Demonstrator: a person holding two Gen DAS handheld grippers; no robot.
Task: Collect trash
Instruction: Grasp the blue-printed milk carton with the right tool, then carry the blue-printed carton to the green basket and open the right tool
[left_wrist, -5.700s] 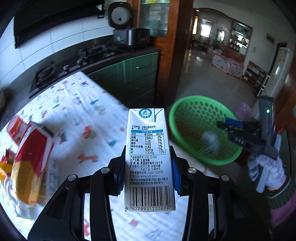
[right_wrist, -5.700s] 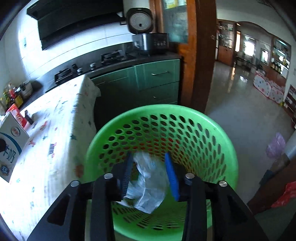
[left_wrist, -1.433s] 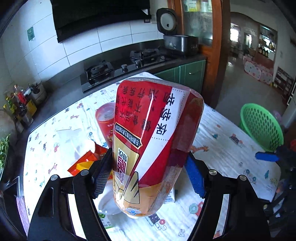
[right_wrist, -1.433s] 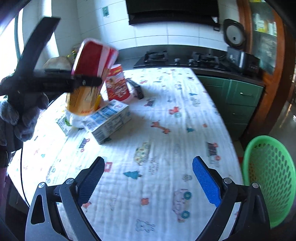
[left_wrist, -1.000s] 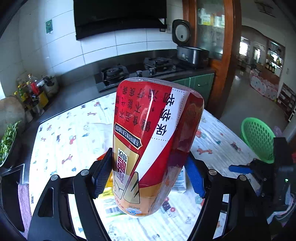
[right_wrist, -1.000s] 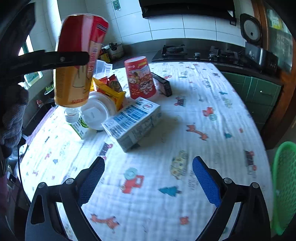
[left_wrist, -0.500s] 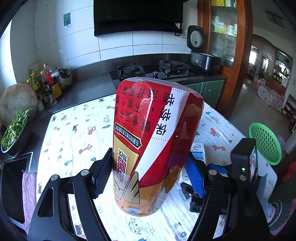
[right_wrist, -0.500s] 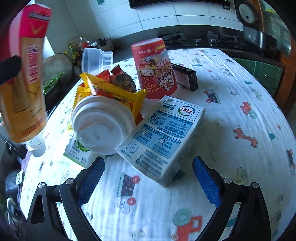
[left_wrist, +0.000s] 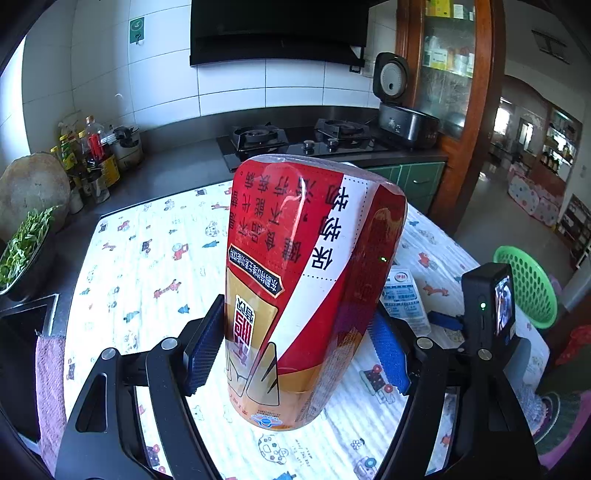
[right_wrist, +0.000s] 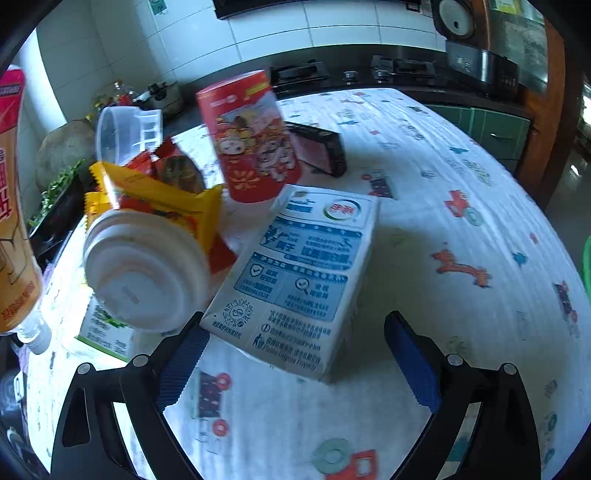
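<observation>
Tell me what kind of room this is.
Most likely a home kitchen: a gas hob on the counter, a range hood above it, and a rice cooker beside a cloth-covered table.

I can read upside-down white and red Chinese characters, among them 保 and 健, on the red bottle (left_wrist: 314, 288) I hold (the carton's (right_wrist: 299, 277) blue print stays blurred).

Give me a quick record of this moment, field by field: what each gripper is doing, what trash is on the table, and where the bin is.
left gripper: shut on red and gold bottle, held inverted above table
right gripper: open, facing milk carton
other trash: white lid, yellow wrapper, red cup
bin: green basket, beyond table's edge
</observation>
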